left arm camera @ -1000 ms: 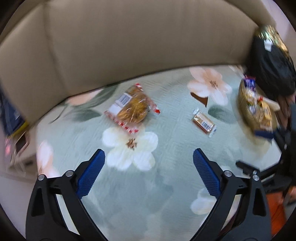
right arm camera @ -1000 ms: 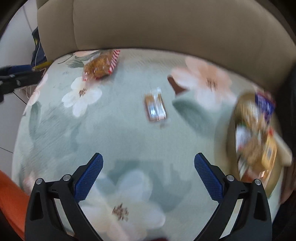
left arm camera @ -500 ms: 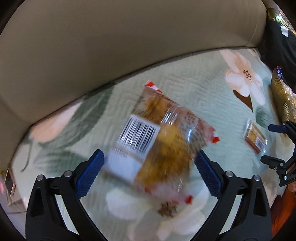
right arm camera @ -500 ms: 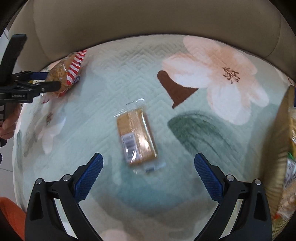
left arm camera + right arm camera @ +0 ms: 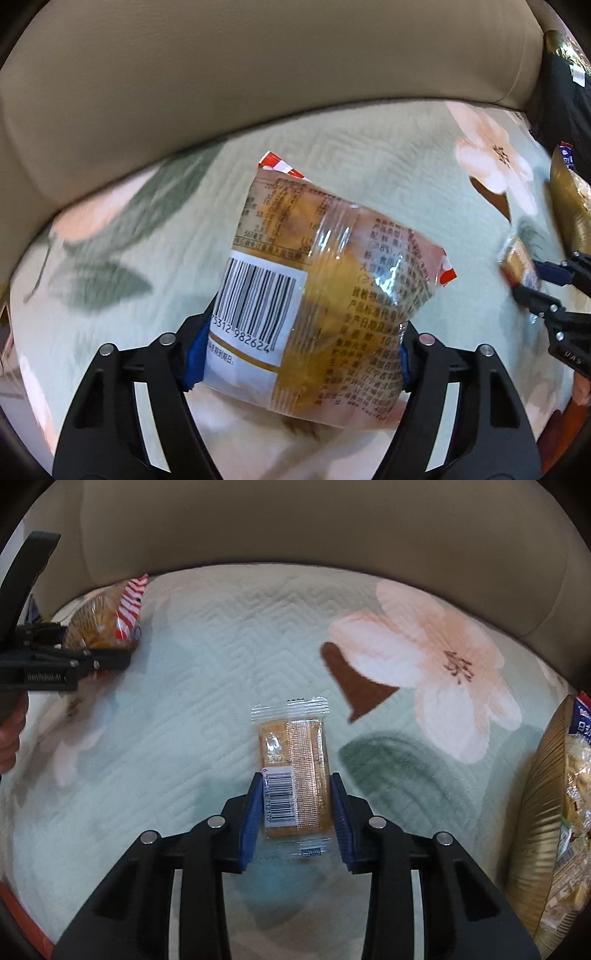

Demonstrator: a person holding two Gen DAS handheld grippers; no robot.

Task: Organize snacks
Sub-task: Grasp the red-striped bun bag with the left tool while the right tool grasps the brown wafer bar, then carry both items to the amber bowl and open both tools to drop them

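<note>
The left gripper (image 5: 301, 354) clamps its blue pads (image 5: 194, 356) on a clear-wrapped bread bun packet (image 5: 317, 306), barcode up, over the floral sofa cover (image 5: 122, 295). The right gripper (image 5: 295, 819) pinches a small wrapped biscuit bar (image 5: 295, 771) lying on that cover. A gold basket (image 5: 543, 812) of snacks sits at the right.

The bread packet (image 5: 325, 314) is clear over golden-brown, with red-and-white striped ends and a white barcode panel. The cracker pack (image 5: 293, 771) is tan. The cover (image 5: 207, 635) is pale green with peach-white flowers.
</note>
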